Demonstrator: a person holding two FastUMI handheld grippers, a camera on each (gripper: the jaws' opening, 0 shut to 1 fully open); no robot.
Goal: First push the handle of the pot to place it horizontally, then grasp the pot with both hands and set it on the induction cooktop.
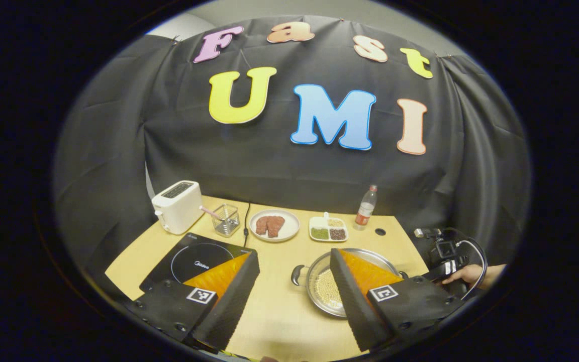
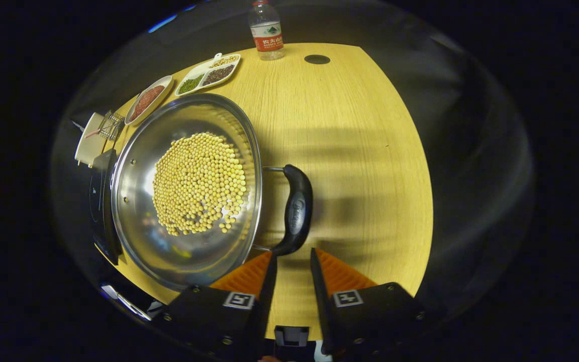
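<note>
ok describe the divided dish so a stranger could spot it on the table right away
Start at the wooden table and look to its far edge, by the black cloth wall. There, between the round plate of meat and the bottle, sits the divided dish. It alone is white and rectangular, with compartments of green, dark and pale grains.

Black cloth wall point(image 1: 279, 171) hangs behind a light wooden table point(image 2: 350, 130).

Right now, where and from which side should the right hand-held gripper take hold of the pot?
Probably the black loop handle on the pot side nearest the right hand-held gripper. It stands clear of the steel wall, a bar slim enough for the narrow finger gap. Come straight forward from the near table edge, avoiding the beans.
</note>
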